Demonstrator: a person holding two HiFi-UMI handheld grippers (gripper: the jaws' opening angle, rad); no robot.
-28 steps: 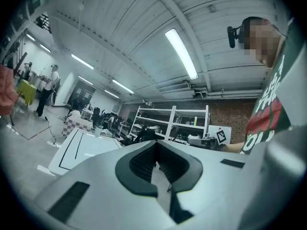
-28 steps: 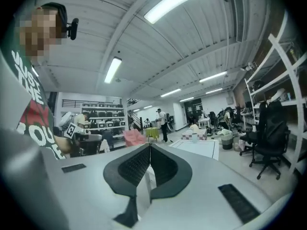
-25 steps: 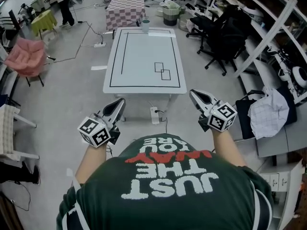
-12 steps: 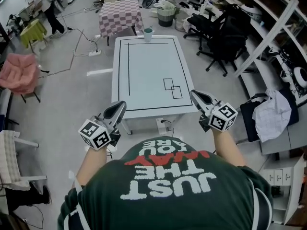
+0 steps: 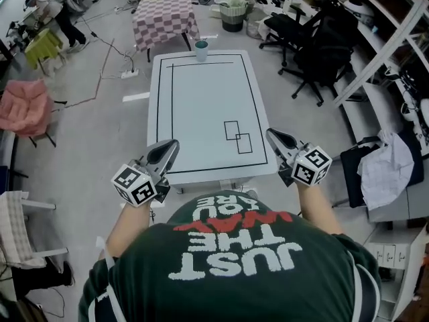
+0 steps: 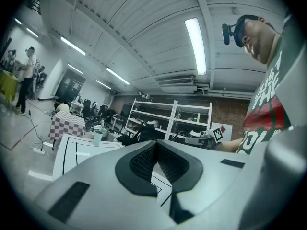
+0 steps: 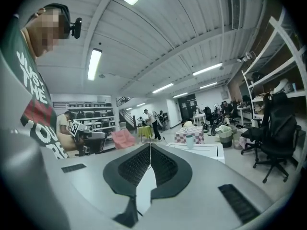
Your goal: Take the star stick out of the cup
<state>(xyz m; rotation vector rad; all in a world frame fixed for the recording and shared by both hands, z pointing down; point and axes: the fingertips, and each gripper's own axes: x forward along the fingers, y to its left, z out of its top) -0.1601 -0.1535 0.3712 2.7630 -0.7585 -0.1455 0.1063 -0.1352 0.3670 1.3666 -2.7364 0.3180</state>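
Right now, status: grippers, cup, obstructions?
Left gripper and right gripper shut, empty, by the table's near edge. Cup upright at far edge; star stick too small to see. Nothing standing between.

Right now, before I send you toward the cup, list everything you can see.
table: one, white with black lines, straight ahead
cup: one, teal, at the table's far edge; any stick in it is too small to make out
drawn rectangles: two, black outlines, overlapping, near right part of the table
checked table: one, pink and white, beyond the cup
office chairs: at least two, black, right of the table
pink chair: one, far left
white cloth: one, far right
left gripper: grey, jaws together, empty, by the table's near left corner
right gripper: grey, jaws together, empty, by the near right corner
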